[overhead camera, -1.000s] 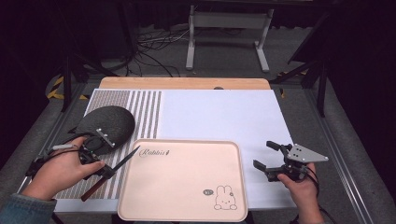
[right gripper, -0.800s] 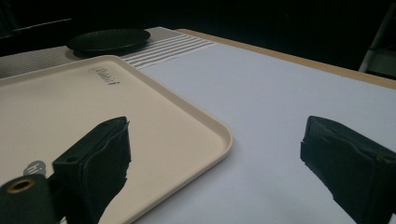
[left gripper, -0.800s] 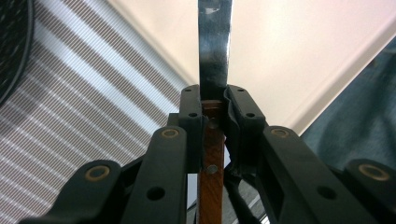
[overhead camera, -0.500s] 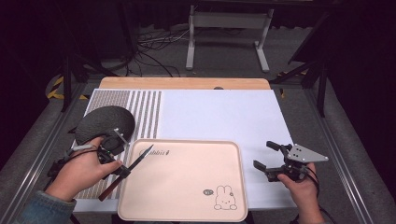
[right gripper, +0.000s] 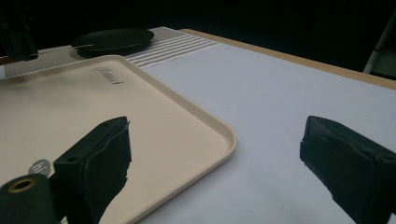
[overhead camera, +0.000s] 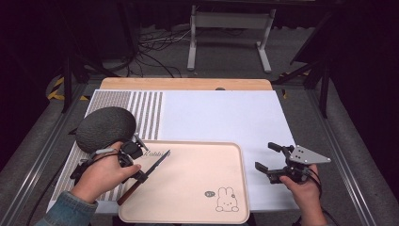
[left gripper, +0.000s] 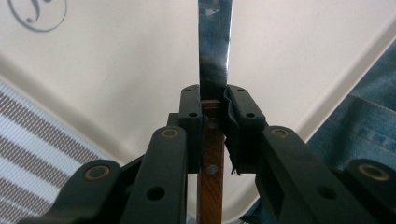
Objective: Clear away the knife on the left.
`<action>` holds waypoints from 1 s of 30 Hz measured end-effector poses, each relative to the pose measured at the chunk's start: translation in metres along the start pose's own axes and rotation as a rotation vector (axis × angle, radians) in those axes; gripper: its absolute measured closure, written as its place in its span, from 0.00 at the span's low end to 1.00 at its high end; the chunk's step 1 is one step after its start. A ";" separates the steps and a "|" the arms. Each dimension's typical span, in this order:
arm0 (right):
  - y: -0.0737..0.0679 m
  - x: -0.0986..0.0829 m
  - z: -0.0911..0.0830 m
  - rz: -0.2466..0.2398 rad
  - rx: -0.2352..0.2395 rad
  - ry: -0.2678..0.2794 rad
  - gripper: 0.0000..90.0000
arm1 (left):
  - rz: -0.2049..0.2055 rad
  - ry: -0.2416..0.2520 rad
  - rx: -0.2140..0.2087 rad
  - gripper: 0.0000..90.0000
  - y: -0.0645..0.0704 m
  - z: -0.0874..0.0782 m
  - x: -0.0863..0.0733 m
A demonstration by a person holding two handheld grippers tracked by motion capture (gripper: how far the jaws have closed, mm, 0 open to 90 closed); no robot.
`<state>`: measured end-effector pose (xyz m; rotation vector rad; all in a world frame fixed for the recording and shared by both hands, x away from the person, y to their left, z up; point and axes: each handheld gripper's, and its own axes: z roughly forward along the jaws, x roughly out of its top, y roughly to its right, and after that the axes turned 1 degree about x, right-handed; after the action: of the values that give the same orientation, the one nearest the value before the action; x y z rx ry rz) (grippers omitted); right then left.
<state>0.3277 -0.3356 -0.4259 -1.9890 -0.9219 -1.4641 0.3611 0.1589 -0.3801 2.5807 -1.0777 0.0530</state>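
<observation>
A knife with a brown wooden handle and dark blade (overhead camera: 149,172) is clamped in my left gripper (overhead camera: 136,168), which is shut on it where handle meets blade (left gripper: 215,100). The blade (left gripper: 215,46) reaches out over the left part of the beige tray (overhead camera: 188,197), which has a rabbit drawing at its near right. The handle end hangs over the tray's left rim. My right gripper (overhead camera: 265,155) stands open over the white mat, just right of the tray, with nothing between its fingers (right gripper: 98,158). The tray's corner (right gripper: 219,133) lies in front of it.
A dark round plate (overhead camera: 106,128) lies on the striped part of the mat (overhead camera: 146,108), just behind my left hand, and also far left (right gripper: 114,39). The white mat (overhead camera: 221,115) stretches behind the tray. A metal stand (overhead camera: 228,21) and cables are beyond the table.
My left gripper has carried the knife rightward from the striped mat to the tray's left side. The right gripper has stayed still and open.
</observation>
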 end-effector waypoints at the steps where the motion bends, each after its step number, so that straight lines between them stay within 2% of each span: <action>1: 0.000 0.000 0.000 0.000 0.000 -0.001 0.10 | 0.005 0.001 0.000 0.87 0.000 0.002 0.001; 10: 0.000 0.000 0.000 0.000 0.005 0.000 0.10 | -0.003 -0.001 -0.007 0.87 0.003 0.010 0.010; 30: 0.001 0.001 -0.002 0.000 -0.001 0.004 0.10 | -0.073 0.002 -0.006 0.87 -0.004 0.032 0.018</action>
<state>0.3274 -0.3379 -0.4243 -1.9863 -0.9197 -1.4681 0.3738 0.1388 -0.4082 2.6112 -0.9800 0.0345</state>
